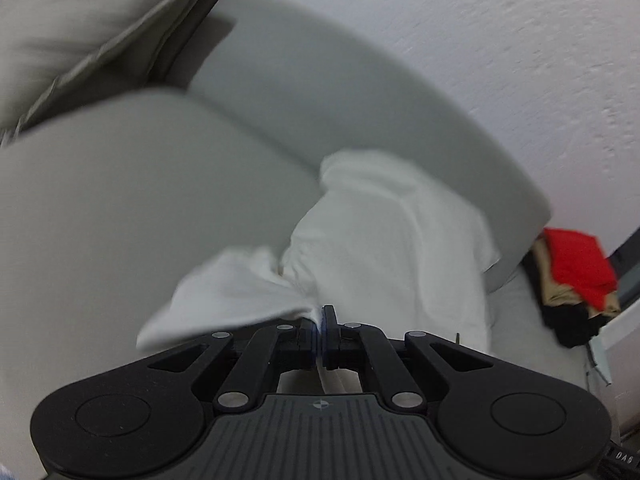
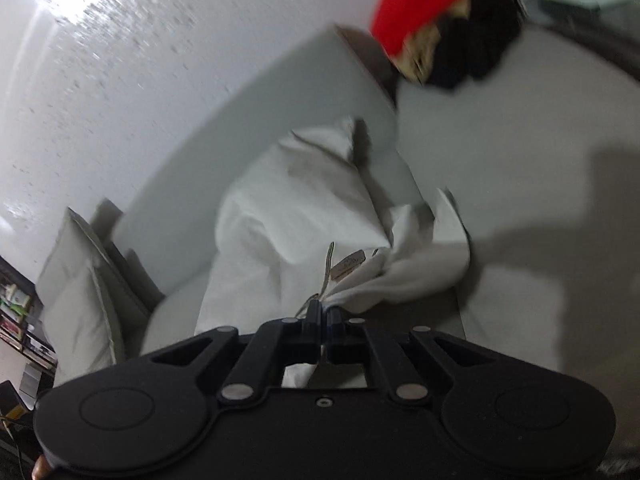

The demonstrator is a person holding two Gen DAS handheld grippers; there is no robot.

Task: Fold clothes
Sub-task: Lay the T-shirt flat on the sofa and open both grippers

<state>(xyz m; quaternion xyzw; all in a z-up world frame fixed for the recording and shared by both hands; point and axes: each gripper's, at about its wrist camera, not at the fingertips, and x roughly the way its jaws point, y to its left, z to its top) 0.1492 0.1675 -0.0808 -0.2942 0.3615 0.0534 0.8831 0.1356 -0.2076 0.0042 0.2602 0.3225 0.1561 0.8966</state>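
Tongs, left (image 1: 320, 316) and right (image 2: 322, 314), clamped on crumpled white garment (image 1: 384, 232) over smooth grey sofa (image 1: 120, 200).

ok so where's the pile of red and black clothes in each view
Left wrist view: the pile of red, tan and black clothes sits at the far right edge, past the end of the grey sofa back.
Right wrist view: the same pile is at the top, right of centre.
Shared landmark: the white garment, below-left of the pile in both.
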